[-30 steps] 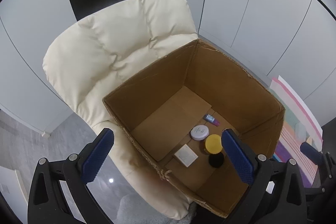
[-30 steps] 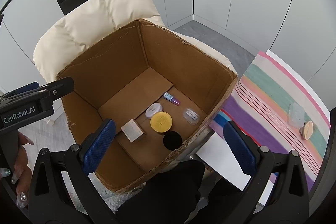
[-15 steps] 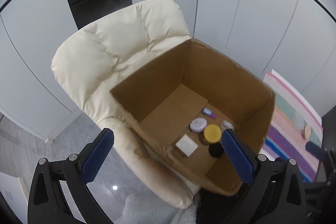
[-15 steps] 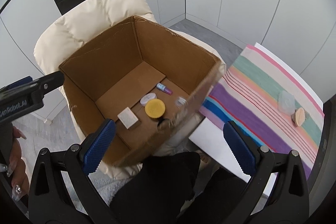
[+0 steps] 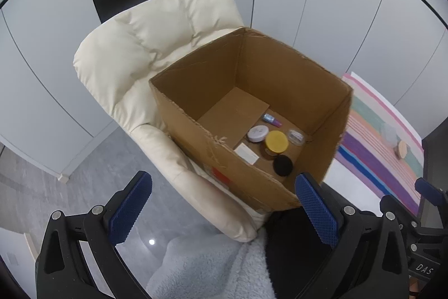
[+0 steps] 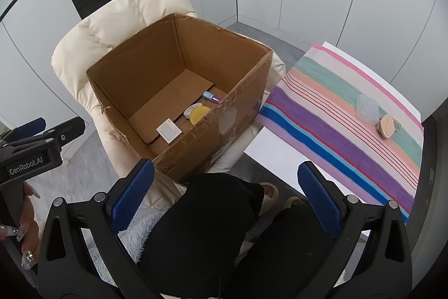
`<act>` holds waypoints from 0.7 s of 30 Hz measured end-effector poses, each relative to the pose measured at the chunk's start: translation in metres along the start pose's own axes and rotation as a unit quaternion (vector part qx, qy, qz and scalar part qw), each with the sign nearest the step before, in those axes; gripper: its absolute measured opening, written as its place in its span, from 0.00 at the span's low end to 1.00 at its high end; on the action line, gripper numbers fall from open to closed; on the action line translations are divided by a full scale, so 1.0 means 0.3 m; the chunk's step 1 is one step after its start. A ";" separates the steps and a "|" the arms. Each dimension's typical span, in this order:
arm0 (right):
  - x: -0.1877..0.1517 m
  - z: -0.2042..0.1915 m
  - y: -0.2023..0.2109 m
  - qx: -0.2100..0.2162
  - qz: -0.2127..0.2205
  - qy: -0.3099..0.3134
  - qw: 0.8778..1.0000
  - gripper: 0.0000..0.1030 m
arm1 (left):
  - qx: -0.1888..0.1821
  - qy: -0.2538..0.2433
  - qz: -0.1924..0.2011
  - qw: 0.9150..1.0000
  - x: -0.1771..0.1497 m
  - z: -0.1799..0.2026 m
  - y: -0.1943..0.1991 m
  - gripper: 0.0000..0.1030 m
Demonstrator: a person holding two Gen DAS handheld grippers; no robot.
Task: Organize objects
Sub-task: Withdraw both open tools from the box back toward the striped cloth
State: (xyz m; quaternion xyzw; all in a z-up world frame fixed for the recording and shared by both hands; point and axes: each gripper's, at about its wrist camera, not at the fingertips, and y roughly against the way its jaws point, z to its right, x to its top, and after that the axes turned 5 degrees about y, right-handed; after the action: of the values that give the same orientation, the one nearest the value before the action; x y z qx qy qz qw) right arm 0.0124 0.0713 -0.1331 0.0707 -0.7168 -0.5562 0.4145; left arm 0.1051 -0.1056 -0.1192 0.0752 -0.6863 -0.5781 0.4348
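Right wrist view: a cream padded armchair (image 6: 120, 27) fills ten o'clock, and on its seat stands an open brown cardboard box (image 6: 229, 114), its near wall toward the camera. At three o'clock lies a white table covered by a cloth striped in pink, teal, purple and blue (image 6: 322, 128). Near the cloth's far end rest a clear square plastic container (image 6: 367, 109) and, touching its lower corner, a round tan wooden piece (image 6: 386, 126); these appear to be what is left to sort.

On the box floor, seen best in the left wrist view, sit a yellow round lid (image 5: 276, 141), a black disc (image 5: 283, 165) at its six o'clock, a white round jar (image 5: 258, 133) at its ten o'clock, a white flat card box (image 5: 246, 154), a small clear case (image 5: 296, 136) and a small blue-and-purple bottle (image 5: 271, 120).

The right gripper (image 6: 225, 196) is spread wide with nothing between its blue pads, held above the person's dark lap. The left gripper (image 5: 222, 210) is likewise spread and empty, near the box's front corner.

My judgement: one drop is finished and the step in hand is reaching for the next item. The right gripper should swing toward two o'clock, descend over the wooden piece or the container, and straddle it without nudging its neighbour.
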 end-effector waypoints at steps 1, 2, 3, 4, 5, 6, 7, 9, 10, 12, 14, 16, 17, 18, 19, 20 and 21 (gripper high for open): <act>-0.003 0.006 0.009 0.001 0.002 -0.003 1.000 1.00 | 0.000 -0.002 0.002 1.000 0.000 0.008 0.008 1.00; -0.006 0.012 0.017 0.001 0.004 -0.005 1.000 1.00 | 0.000 -0.006 0.003 1.000 -0.001 0.017 0.015 1.00; -0.010 0.019 0.026 0.000 0.005 -0.007 1.000 1.00 | -0.001 -0.008 0.005 1.000 -0.002 0.026 0.021 1.00; -0.013 0.025 0.033 0.000 0.007 -0.010 1.000 1.00 | -0.002 -0.011 0.006 1.000 -0.002 0.034 0.024 1.00; -0.018 0.032 0.042 -0.001 0.009 -0.012 1.000 1.00 | -0.005 -0.014 0.006 1.000 -0.003 0.045 0.028 1.00; -0.024 0.043 0.053 -0.003 0.011 -0.016 1.000 1.00 | -0.007 -0.018 0.006 1.000 -0.004 0.057 0.031 1.00; -0.029 0.051 0.060 -0.004 0.013 -0.018 1.000 1.00 | -0.010 -0.020 0.006 1.000 -0.004 0.066 0.032 1.00; -0.041 0.077 0.076 -0.009 0.016 -0.027 0.999 1.00 | -0.017 -0.029 0.007 0.999 -0.008 0.099 0.038 1.00; -0.047 0.089 0.084 -0.011 0.017 -0.032 0.999 1.00 | -0.020 -0.034 0.007 0.999 -0.011 0.115 0.041 1.00; -0.061 0.123 0.102 -0.016 0.020 -0.044 0.999 1.00 | -0.026 -0.046 0.010 0.999 -0.017 0.153 0.046 1.00; -0.076 0.157 0.119 -0.024 0.022 -0.057 0.998 1.00 | -0.033 -0.066 0.015 0.997 -0.027 0.207 0.054 1.00; -0.094 0.193 0.134 -0.033 0.023 -0.071 0.997 1.00 | -0.041 -0.082 0.017 0.996 -0.038 0.253 0.059 1.00; -0.107 0.218 0.144 -0.039 0.023 -0.082 0.996 1.00 | -0.047 -0.090 0.016 0.995 -0.043 0.278 0.059 1.00; -0.115 0.235 0.151 -0.043 0.023 -0.088 0.995 1.00 | -0.054 -0.097 0.014 0.994 -0.049 0.300 0.058 1.00; -0.128 0.260 0.160 -0.049 0.023 -0.098 0.994 1.00 | -0.061 -0.105 0.012 0.992 -0.054 0.328 0.056 1.00; -0.141 0.280 0.169 -0.054 0.023 -0.107 0.993 1.00 | -0.067 -0.113 0.009 0.991 -0.060 0.357 0.054 1.00; -0.151 0.298 0.176 -0.059 0.023 -0.114 0.991 1.00 | -0.074 -0.120 0.008 0.990 -0.065 0.385 0.052 1.00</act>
State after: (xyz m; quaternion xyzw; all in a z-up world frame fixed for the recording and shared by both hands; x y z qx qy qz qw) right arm 0.0006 0.1827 -0.1146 -0.0339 -0.7269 -0.5923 0.3460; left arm 0.0444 -0.0047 -0.1103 -0.0323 -0.6894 -0.6285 0.3587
